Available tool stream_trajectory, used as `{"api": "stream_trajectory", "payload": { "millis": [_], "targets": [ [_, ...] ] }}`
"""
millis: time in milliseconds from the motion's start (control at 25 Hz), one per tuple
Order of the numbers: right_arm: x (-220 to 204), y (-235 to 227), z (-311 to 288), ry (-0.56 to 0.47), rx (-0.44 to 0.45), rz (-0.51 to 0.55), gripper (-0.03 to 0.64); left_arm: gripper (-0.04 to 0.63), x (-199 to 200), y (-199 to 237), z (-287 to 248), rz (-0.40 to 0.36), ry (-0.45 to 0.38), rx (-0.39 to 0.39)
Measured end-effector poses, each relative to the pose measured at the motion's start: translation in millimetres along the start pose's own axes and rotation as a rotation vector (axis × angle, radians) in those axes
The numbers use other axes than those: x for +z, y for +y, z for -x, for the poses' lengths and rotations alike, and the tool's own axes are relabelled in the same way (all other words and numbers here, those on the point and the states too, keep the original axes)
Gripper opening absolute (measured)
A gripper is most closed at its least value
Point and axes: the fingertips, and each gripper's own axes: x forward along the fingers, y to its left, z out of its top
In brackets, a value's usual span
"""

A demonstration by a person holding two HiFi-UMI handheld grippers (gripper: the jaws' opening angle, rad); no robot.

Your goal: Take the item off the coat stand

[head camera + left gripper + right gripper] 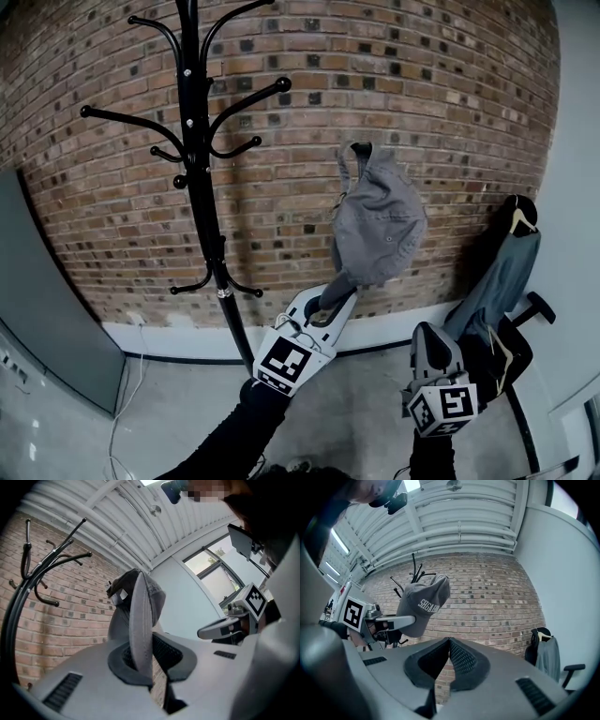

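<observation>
The grey fabric baseball cap [378,220] hangs in the air, clear of the hooks of the black metal coat stand [202,187]. Your left gripper [333,302] has its jaws pinching the brim. Hold that pinch firm and carry the cap away level. Your right gripper [427,333] has its jaws pressed together, empty.

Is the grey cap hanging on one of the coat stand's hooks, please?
No: the left gripper holds the cap by its brim, clear of the coat stand.
</observation>
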Motion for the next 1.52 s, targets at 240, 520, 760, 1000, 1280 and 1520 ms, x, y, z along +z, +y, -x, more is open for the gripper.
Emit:
{"api": "stream_trajectory", "payload": {
  "millis": [240,520,760,1000,1280,1520],
  "targets": [
    [1,-6,3,0.001,-0.015,0.003,0.011,0.026,-19,-13,4,0.049,0.028,-0.004],
    [-4,-6,2,0.009,-0.016,-0.003,0.010,0.026,-41,-24,11,0.093,0.076,0.005],
    [-7,-2,-1,0.010,-0.008,-0.010,0.010,0.026,-59,-32,21,0.122,0.116,0.000],
    [-8,3,-2,0.016,0.002,-0.009,0.011,0.026,-69,-36,31,0.152,0.139,0.008],
    [-11,11,-10,0.024,0.028,0.013,0.010,0.026,-77,-27,36,0.185,0.145,0.038],
    [-18,16,-13,0.051,0.041,0.033,0.009,0.026,-87,-25,42,0.195,0.173,0.051]
  ]
}}
